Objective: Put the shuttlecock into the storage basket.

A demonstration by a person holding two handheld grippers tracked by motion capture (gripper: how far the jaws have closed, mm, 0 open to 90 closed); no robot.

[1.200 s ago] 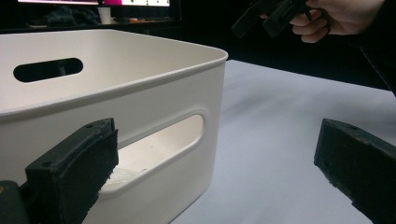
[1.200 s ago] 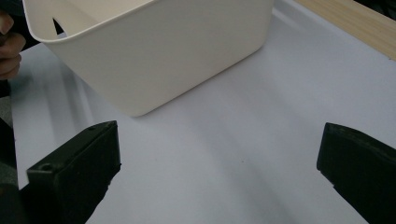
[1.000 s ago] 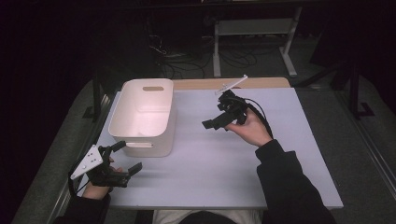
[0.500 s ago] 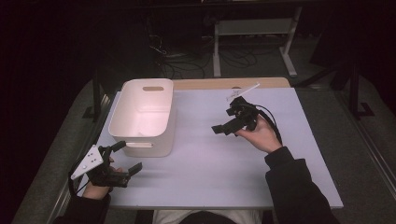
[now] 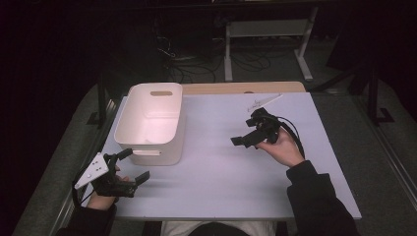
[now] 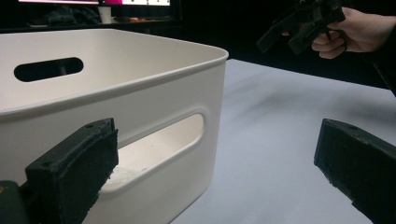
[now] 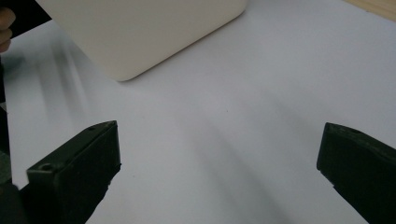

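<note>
White plastic, the bin (image 5: 147, 125) stands at the table's (image 5: 221, 196) left side, and just before its near corner the left gripper (image 5: 133, 166) rests where it was a second ago, jaws wide apart and holding nothing. Farther off, right of the bin, the right gripper (image 5: 242, 140) has drawn back toward the person and sunk lower, jaws spread wide and empty, pointing at the bin. No writing can be read anywhere.

A cream-white bin (image 5: 150, 123) sits on a pale lavender table (image 5: 236, 196); both grippers' jaws are black.
</note>
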